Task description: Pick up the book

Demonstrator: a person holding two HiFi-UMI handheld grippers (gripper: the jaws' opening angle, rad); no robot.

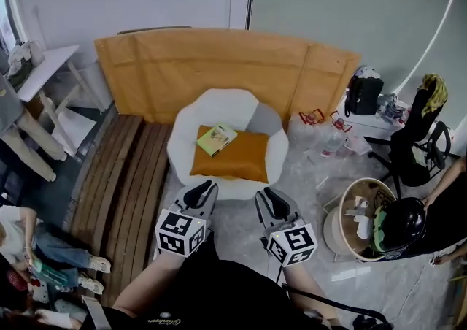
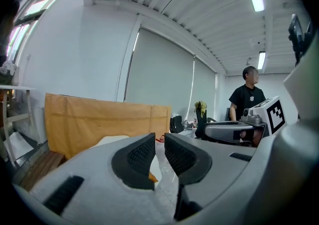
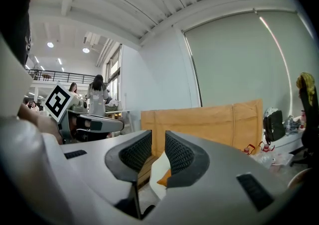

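**Position of item.** The small, thin book with a yellow-green cover (image 1: 217,139) lies ahead of both grippers and touches neither. It is beyond the tips of the left gripper (image 1: 201,191) and a little to its right. From the right gripper (image 1: 271,198) it is ahead and to the left.

**Condition of item.** The book rests flat and skewed on the far left corner of a rectangular orange cushion (image 1: 230,157). The cushion sits in a round white padded chair (image 1: 226,106).

**Grippers.** In the left gripper view the left gripper (image 2: 159,142) has its ribbed pads slightly parted, with nothing between them. In the right gripper view the right gripper (image 3: 158,139) stands likewise, released and empty. Through each gap only the chair's white edge and a corner of the cushion show.

**Surroundings.**
- A tan cardboard sheet (image 1: 219,66) stands behind the chair.
- Brown wooden slats (image 1: 117,175) lie to the left of the left gripper.
- A round basket (image 1: 349,208) and a black helmet (image 1: 400,223) sit to the right of the right gripper.
- The near rim of the chair lies between the grippers and the book.
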